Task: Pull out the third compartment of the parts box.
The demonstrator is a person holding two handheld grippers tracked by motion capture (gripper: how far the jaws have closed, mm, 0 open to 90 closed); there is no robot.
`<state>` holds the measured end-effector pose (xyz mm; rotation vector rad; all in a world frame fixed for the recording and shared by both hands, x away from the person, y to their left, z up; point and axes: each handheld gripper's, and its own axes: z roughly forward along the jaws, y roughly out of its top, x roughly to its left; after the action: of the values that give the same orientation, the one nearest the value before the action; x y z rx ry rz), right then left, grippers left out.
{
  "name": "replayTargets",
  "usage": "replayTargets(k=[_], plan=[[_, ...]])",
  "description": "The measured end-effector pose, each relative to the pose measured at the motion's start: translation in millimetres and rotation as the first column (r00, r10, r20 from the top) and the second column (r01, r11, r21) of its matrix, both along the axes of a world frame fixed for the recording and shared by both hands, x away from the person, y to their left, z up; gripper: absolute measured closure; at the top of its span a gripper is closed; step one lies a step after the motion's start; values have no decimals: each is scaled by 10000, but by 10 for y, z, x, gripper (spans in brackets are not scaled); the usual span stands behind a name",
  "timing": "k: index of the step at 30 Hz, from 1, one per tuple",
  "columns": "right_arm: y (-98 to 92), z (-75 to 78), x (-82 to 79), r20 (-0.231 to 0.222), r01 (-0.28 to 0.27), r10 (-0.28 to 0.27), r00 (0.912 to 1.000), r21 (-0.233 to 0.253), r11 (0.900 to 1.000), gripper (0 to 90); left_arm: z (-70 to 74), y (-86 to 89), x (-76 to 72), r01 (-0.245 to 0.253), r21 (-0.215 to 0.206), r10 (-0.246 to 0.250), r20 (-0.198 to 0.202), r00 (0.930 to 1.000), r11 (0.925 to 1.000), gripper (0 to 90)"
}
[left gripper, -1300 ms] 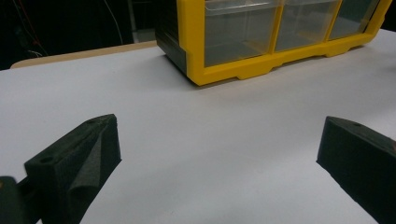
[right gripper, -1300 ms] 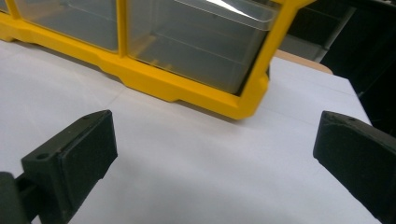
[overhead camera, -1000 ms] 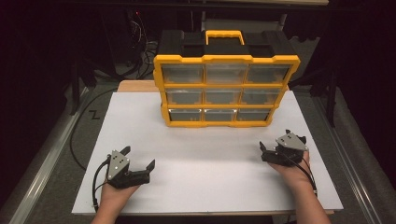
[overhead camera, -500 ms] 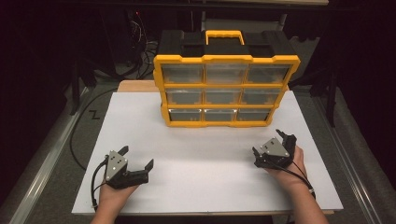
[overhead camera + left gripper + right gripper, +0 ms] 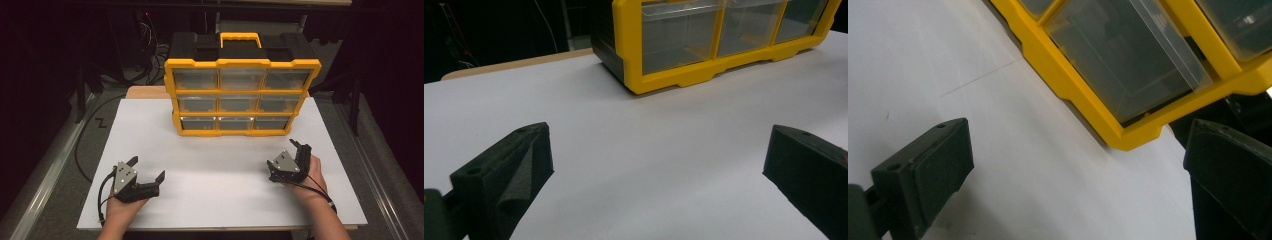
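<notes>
Two tongs, both mine, both empty. My left tongs (image 5: 147, 170) rest low on the white surface (image 5: 215, 160) near its front left, jaws spread wide with nothing between them. My right tongs (image 5: 287, 156) are at the front right, tipped on their side, jaws also wide apart and aimed at the lower right corner of the yellow drawer organizer (image 5: 240, 95). That organizer stands upright at the back middle of the surface, its nine clear drawers facing me, well apart from both tongs.
</notes>
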<state>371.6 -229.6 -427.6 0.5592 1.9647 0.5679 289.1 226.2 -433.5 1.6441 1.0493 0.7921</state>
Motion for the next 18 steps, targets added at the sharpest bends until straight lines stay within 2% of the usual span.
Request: replayTargets(k=[3, 7, 9, 11, 12, 13, 16, 17, 18], plan=[[25, -3, -11, 92, -93, 97, 9999, -339, 9994, 11, -2, 1, 1, -6, -44, 6, 0, 10000, 10000, 5], [56, -9, -23, 153, -116, 123, 9998, -481, 9988, 11, 1, 3, 0, 13, -56, -13, 70, 10000, 10000, 6], [66, -3, -23, 263, -209, 231, 9994, -818, 9964, 11, 5, 5, -3, 2, -55, -1, 144, 9999, 10000, 5], [77, -10, -30, 240, -176, 196, 9995, -786, 9967, 11, 6, 8, -2, 4, -63, -3, 128, 9999, 10000, 5], [89, -6, -38, 273, -191, 222, 9994, -1104, 9937, 11, 7, 9, -2, 11, -55, -11, 101, 9999, 10000, 5], [93, -1, -39, 277, -244, 280, 9992, -1216, 9923, 11, 8, 8, -3, 52, -70, -51, 75, 10000, 10000, 5], [118, -7, -53, 355, -218, 264, 9990, -1244, 9920, 12, 8, 6, -7, 77, -43, -77, 76, 9999, 10000, 5], [121, 4, -54, 467, -277, 359, 9983, -1644, 9860, 13, 10, 6, -9, 84, -20, -83, 98, 9999, 10000, 5], [133, 3, -66, 423, -270, 347, 9985, -1708, 9849, 13, 11, 5, -11, 88, -35, -87, 135, 9999, 10000, 5]])
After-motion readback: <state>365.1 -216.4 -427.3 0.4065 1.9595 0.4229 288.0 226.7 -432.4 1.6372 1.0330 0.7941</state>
